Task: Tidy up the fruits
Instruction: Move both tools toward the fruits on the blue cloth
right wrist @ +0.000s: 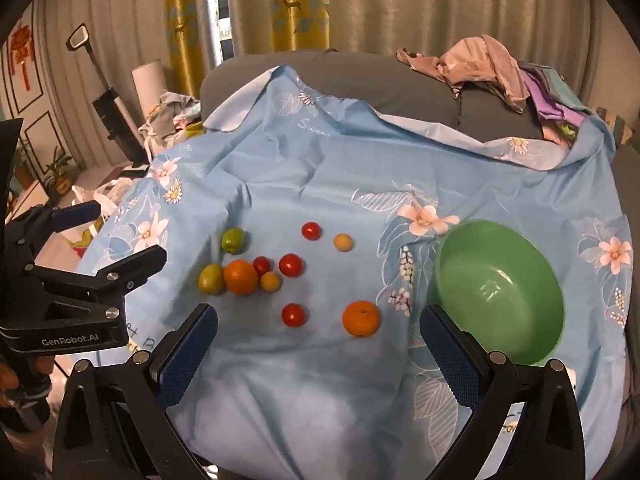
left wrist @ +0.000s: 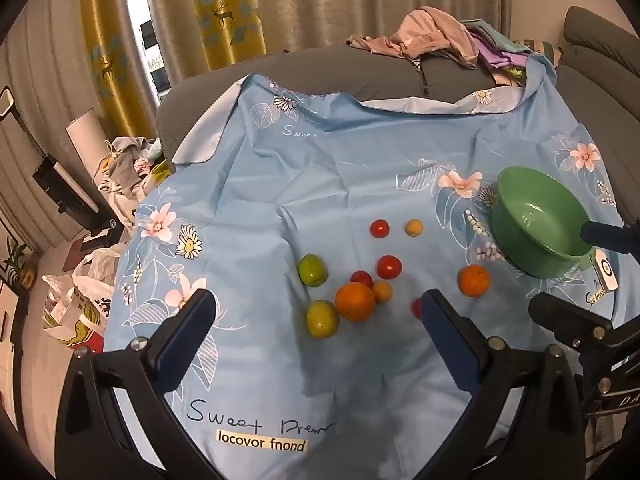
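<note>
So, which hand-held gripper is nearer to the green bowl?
The right one: the bowl lies just beyond its right finger. The left one hovers over the fruit cluster, farther left of the bowl.

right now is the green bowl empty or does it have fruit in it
Empty. The green bowl shows only its bare inside, and all the fruit, like the orange, lies on the blue cloth.

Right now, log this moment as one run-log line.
left tongs: open, empty | right tongs: open, empty | fruits: loose on blue cloth | green bowl: empty | stage: nothing picked
</note>
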Tool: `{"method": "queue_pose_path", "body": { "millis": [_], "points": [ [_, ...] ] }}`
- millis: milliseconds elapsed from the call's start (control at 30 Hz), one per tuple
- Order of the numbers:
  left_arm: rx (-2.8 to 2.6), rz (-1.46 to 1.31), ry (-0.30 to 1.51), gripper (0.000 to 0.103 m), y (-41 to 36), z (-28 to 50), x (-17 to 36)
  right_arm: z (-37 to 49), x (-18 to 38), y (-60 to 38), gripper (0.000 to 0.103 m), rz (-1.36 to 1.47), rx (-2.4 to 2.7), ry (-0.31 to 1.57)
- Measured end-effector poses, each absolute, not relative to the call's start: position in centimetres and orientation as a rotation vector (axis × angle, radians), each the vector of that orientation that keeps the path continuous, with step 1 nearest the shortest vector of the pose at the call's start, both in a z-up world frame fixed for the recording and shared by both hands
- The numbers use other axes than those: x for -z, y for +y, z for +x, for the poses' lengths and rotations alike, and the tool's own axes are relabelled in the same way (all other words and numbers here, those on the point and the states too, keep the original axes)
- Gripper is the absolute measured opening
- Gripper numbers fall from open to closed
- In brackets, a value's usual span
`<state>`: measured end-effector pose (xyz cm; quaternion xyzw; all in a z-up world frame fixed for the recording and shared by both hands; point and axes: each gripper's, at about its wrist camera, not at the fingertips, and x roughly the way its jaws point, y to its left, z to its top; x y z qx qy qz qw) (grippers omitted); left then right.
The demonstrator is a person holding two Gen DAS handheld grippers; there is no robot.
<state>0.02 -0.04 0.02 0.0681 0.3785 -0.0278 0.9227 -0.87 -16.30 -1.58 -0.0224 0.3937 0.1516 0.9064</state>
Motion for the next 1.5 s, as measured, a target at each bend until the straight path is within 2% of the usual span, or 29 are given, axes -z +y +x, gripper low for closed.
{"method": "queue_pose_path", "body": {
  "millis": [1500],
  "points": [
    [0.054, 0.161, 0.796, 0.102, -0.3, -0.2, 1.0, -0.5, 2.3, -16.0, 0.102, -0.074, -0.315, 0.809]
  ]
}}
